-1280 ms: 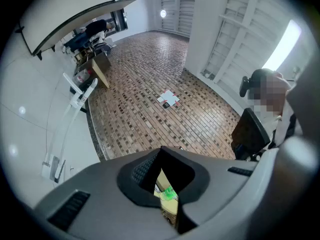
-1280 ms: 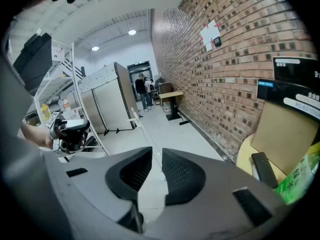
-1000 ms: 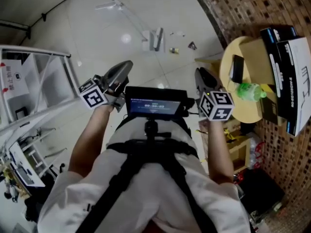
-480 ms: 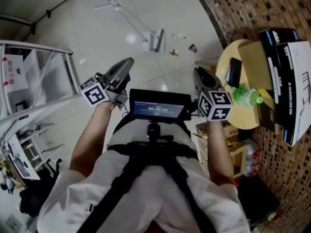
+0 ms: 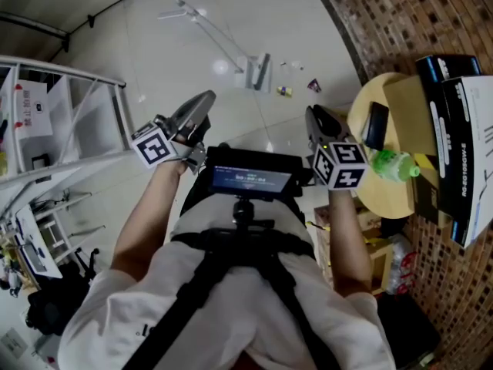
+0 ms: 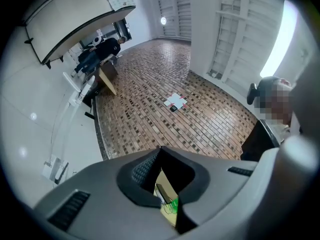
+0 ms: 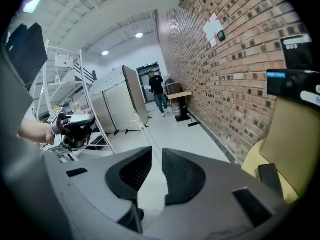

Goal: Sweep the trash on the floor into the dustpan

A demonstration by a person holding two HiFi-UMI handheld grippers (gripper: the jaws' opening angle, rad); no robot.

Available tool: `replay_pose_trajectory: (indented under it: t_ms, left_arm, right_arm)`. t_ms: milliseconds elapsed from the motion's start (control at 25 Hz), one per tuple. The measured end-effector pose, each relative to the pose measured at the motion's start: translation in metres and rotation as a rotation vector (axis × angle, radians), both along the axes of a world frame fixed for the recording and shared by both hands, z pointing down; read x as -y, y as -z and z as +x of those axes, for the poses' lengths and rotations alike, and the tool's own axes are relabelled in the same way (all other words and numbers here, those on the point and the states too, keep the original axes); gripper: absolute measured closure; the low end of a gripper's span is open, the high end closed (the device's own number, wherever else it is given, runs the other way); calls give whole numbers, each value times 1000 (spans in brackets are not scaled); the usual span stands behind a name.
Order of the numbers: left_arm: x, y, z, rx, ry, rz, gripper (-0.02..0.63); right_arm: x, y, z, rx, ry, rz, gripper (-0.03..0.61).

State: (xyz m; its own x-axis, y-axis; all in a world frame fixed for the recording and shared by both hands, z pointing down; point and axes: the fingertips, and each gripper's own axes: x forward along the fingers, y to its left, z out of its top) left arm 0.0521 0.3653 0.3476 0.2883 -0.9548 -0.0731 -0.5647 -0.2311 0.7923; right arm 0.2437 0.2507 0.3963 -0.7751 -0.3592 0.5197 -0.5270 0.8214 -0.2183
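A grey-white dustpan (image 5: 258, 72) stands on the pale glossy floor far ahead, and a long white handle (image 5: 208, 31) lies from it toward the upper left. A few small bits of trash (image 5: 285, 91) lie scattered just right of the pan, one dark scrap (image 5: 314, 85) among them. My left gripper (image 5: 202, 102) is held level at chest height, shut with nothing in it; its tips (image 6: 159, 150) meet. My right gripper (image 5: 314, 118) tilts downward, its jaws (image 7: 157, 151) a narrow slit apart with only floor showing between them. Both grippers are well short of the dustpan.
A round yellow table (image 5: 370, 191) at the right carries a phone (image 5: 376, 126), a green bottle (image 5: 397, 164) and black-and-white boxes (image 5: 462, 129). Behind it runs a brick wall (image 5: 400, 14). A white shelving rack (image 5: 77, 122) stands at the left. A person (image 7: 157, 90) stands far off.
The head view has shifted: dustpan, trash and table now sit a little further right and lower. Both grippers keep the same pose and the same jaw gaps.
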Motion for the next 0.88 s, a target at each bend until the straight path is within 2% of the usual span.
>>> replay_pose_trajectory:
  t_ms: [160,320,520,760,880]
  left_arm:
    - [3,-6,-17,5,13,-21,614]
    - [16,-15,-44,-35,-18,-6,614]
    - [42,-20,-100,-65,-60,0,614]
    - [67,-32,-170,-33,-147,-45,614]
    - [73,-33,-199,-32,-168,-31,614]
  right_arm:
    - [1,1,-24,-4,22,0,508]
    - [7,2,-58,-16,19,5,508]
    - [24,-1,-111,-47,-15,13,508]
    - [40,-6,-181,-76,-65,9,508]
    - [41,-6,-214,-85,-65,15,508]
